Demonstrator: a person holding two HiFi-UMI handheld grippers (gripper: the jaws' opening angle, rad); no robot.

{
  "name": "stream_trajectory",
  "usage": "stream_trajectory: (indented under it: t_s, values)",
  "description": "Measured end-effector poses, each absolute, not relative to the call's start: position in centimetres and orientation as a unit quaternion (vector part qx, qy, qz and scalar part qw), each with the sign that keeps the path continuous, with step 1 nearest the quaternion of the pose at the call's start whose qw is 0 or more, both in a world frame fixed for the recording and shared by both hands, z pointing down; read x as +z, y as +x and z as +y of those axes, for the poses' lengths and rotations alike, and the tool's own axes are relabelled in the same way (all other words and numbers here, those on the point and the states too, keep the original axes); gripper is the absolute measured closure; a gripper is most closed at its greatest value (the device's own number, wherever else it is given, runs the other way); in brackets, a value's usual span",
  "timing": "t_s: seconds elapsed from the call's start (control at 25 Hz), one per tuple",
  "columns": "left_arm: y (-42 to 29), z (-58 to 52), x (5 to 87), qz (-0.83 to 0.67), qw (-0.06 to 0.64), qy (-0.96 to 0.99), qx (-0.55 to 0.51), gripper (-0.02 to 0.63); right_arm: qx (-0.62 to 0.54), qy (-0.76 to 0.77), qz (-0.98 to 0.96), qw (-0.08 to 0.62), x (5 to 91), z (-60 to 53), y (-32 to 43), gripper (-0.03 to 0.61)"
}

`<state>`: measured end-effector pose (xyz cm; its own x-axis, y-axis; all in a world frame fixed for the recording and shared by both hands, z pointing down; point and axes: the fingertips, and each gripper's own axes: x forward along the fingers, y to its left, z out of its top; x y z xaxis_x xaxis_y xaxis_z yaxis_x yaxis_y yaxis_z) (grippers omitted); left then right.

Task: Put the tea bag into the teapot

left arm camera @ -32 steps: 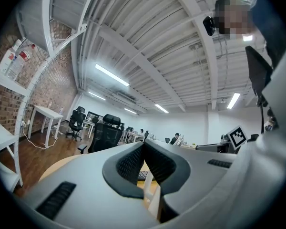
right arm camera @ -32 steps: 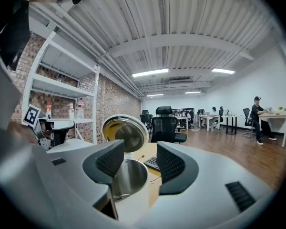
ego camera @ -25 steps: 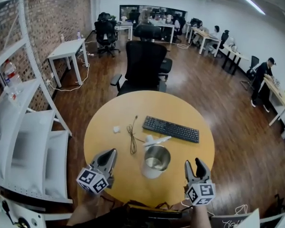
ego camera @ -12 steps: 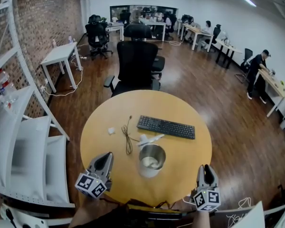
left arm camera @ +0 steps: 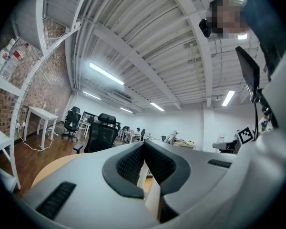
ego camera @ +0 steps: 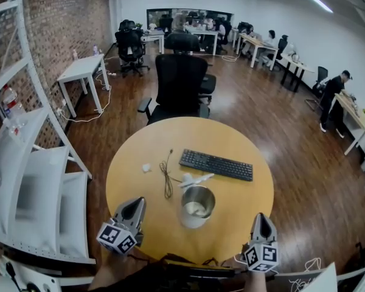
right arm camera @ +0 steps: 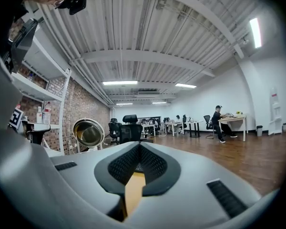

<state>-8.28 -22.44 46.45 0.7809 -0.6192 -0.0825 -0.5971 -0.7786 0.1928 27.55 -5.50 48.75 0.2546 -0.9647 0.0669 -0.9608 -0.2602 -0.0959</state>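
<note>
The teapot, a steel pot with a white outside, stands open-topped on the round wooden table, near its front. A small white piece that may be the tea bag lies to the teapot's far left. My left gripper hovers at the table's front left edge, jaws shut and empty. My right gripper is at the front right edge, jaws shut with nothing between them. In the right gripper view the teapot shows to the left of the shut jaws.
A black keyboard lies behind the teapot, a thin cable to its left, and a white elongated item just behind the teapot. A black office chair stands at the far side. White shelving is on the left.
The right gripper's jaws have gone from open to shut, and the gripper has dropped back toward the table's front edge. The left gripper has barely moved.
</note>
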Motion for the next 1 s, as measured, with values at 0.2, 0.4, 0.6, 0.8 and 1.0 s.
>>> stream_trajectory:
  t_s: [0.2,0.4,0.6,0.8,1.0]
  values:
    - [-8.5,-22.2,46.4,-0.328,0.081,0.938,-0.071,0.620,-0.055,-0.788,0.614,0.018,48.4,-6.0,27.3,0.569]
    - [-8.6,-22.0,46.9,-0.332,0.085,0.937,-0.071,0.620,-0.051,-0.787,0.615,-0.007,48.8,-6.1,26.9,0.569]
    - [-8.9,-22.1,46.8,-0.335,0.089,0.935,-0.074,0.620,-0.048,-0.783,0.619,-0.017,48.4,-6.1,26.7,0.569]
    - [-8.9,-21.9,47.2,-0.338,0.089,0.934,-0.072,0.620,-0.047,-0.781,0.623,-0.012,48.5,-6.0,26.7,0.569]
    - [-9.5,-22.0,47.3,-0.348,0.086,0.931,-0.073,0.620,-0.056,-0.780,0.623,-0.007,49.1,-5.9,26.5,0.569]
